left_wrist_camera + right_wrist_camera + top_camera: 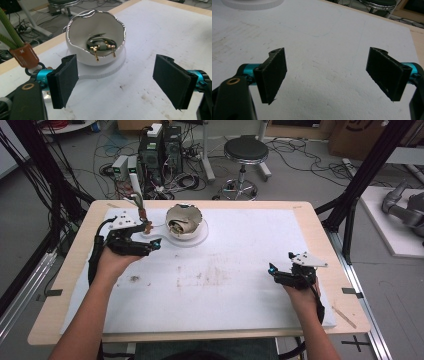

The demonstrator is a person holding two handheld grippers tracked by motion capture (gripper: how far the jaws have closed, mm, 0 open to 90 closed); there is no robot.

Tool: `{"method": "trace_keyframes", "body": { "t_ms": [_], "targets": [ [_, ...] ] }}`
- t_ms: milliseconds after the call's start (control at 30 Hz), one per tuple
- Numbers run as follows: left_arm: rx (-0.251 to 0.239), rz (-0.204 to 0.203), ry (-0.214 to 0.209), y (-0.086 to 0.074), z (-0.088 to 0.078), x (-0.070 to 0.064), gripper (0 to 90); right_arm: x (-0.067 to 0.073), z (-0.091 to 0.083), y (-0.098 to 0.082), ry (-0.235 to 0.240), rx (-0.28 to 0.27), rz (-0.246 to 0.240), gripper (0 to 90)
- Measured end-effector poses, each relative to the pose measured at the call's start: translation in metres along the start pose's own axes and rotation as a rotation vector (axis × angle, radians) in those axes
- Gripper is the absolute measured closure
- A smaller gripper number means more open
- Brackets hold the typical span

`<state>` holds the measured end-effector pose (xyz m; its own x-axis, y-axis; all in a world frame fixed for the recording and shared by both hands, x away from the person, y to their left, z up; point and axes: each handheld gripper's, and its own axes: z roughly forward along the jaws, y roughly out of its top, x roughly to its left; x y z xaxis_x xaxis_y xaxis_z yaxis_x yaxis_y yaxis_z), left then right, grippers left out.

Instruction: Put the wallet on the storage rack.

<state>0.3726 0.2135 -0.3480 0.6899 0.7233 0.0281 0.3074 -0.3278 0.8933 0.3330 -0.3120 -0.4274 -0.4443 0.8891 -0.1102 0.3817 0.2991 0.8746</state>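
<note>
A white bowl [186,222] with a wavy silver rim stands on a round pale disc [192,240] at the back left of the white mat. Inside the bowl [96,37] lies a dark item with two small gold pieces [103,48]; I cannot tell what it is. My left gripper [156,243] is just left of the bowl, pointing at it. Its jaws stand wide apart with nothing between them [117,82], short of the disc. My right gripper [272,269] hovers over the mat's right side, open and empty [328,75].
The white foam mat [240,295] covers most of the wooden table [70,270] and carries brown stains [210,275] at its middle. Beyond the table's far edge are a stool [245,152] and computer boxes [160,150] on the floor. A black frame post [360,180] rises at the right.
</note>
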Motion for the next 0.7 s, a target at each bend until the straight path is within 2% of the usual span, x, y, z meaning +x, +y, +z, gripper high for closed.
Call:
{"method": "trace_keyframes", "body": {
  "t_ms": [100, 200, 300, 433, 500, 700],
  "targets": [
    [-0.020, -0.014, -0.014, -0.009, -0.003, -0.001, 20.0, 0.000, 0.001, 0.000, 0.002, 0.005, -0.002, 17.1],
    [-0.019, -0.036, -0.029, -0.017, -0.004, 0.003, 20.0, 0.001, 0.001, 0.000, 0.000, 0.006, -0.007, 17.1],
    [-0.029, -0.039, -0.051, -0.024, -0.006, 0.004, 19.5, 0.001, 0.001, 0.000, 0.001, 0.006, -0.009, 17.1],
    [0.011, -0.022, -0.040, -0.034, -0.003, 0.004, 19.4, 0.001, 0.002, 0.000, 0.004, 0.008, -0.007, 17.1],
    [0.002, -0.034, -0.043, -0.037, 0.000, 0.004, 19.4, 0.001, 0.002, 0.000, 0.003, 0.010, -0.006, 17.1],
    [-0.002, -0.027, -0.039, -0.040, 0.002, 0.004, 19.4, 0.001, 0.002, 0.000, 0.002, 0.011, -0.005, 17.1]
  ]
}}
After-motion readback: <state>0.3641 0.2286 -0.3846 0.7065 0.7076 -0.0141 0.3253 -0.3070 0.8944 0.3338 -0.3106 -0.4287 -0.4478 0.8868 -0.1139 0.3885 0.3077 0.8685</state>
